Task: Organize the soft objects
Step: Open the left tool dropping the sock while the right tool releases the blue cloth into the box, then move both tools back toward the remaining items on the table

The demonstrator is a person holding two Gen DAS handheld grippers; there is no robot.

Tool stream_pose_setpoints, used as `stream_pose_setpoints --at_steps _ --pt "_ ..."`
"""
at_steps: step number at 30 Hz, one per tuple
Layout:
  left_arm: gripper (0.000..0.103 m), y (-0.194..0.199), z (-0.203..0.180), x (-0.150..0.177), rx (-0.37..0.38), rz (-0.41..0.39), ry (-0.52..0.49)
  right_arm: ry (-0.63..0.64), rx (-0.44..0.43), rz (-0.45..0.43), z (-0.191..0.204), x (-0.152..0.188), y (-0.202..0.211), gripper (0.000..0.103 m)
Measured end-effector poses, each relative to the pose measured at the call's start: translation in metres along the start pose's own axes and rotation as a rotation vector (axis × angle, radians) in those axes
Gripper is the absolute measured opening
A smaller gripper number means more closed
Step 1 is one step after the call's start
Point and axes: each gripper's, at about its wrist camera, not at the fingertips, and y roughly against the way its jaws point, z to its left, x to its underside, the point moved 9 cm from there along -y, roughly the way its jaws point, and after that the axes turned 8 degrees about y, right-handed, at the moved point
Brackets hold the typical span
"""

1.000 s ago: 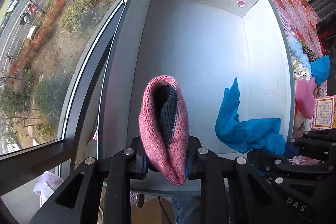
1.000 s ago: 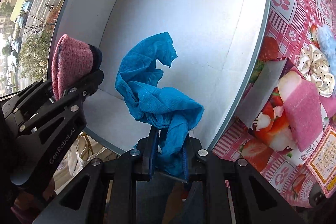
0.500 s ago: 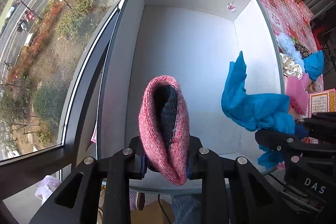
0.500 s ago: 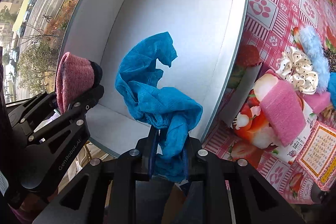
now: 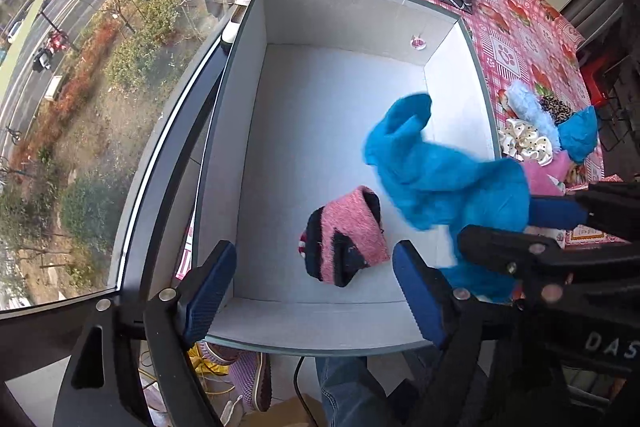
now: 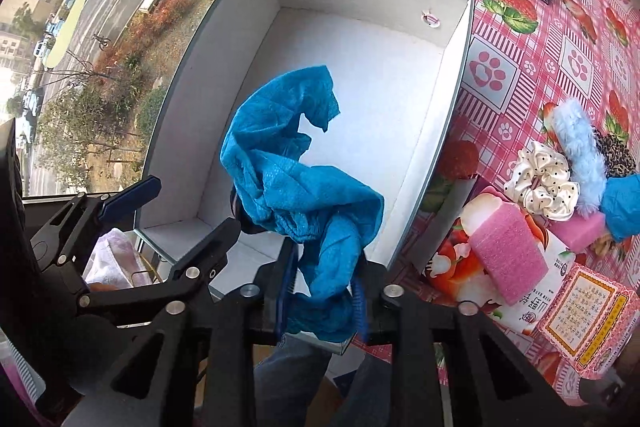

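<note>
Standing wide after just opening, the left gripper (image 5: 312,291) has empty jaws; the pink sock (image 5: 346,235) sits below them in the white box (image 5: 256,75). The right gripper (image 6: 320,297) jaws have just been parting, the blue cloth (image 6: 296,167) draped loosely between them over the box. Farther off, scrunchies (image 6: 546,179) lie on the desk (image 6: 520,67).

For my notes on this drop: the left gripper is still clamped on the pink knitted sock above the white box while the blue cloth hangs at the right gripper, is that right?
Not quite. The left gripper is open, its jaws having just been opening, and the pink knitted sock sits free inside the white box, as the left wrist view shows. The blue cloth does hang at the right gripper.
</note>
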Motion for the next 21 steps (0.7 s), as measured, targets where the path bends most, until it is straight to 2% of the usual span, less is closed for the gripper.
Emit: stream_pose_setpoints --at_steps 1,2,4,7,9,10,13,17,21 --pt "0.09 0.001 -0.001 -0.001 0.004 -0.005 0.002 0.0 0.003 -0.01 -0.003 0.008 0.001 0.063" --pt "0.095 0.003 -0.001 0.0 0.01 -0.009 0.004 0.0 0.011 -0.025 -0.005 0.008 0.004 0.08" --pt "0.103 0.007 -0.003 -0.002 0.034 -0.012 0.016 -0.005 0.015 -0.052 -0.008 0.008 0.009 0.083" --pt "0.103 0.009 -0.008 -0.006 0.071 0.012 0.034 -0.024 0.004 -0.044 -0.006 0.014 0.008 0.084" --pt "0.103 0.012 -0.009 -0.008 0.128 0.037 0.07 -0.047 0.022 -0.041 -0.009 0.02 0.009 0.102" --pt "0.103 0.014 -0.009 -0.01 0.169 0.053 0.094 -0.06 0.027 -0.048 -0.011 0.025 0.012 0.102" --pt "0.103 0.026 -0.01 -0.018 0.268 0.087 0.143 -0.109 -0.057 -0.08 -0.016 0.024 0.024 0.102" --pt "0.103 0.043 -0.007 -0.032 0.317 0.08 0.186 -0.19 -0.124 -0.147 -0.031 0.021 0.051 0.102" --pt "0.103 0.055 -0.012 -0.044 0.324 0.067 0.187 -0.268 -0.167 -0.181 -0.051 0.024 0.068 0.102"
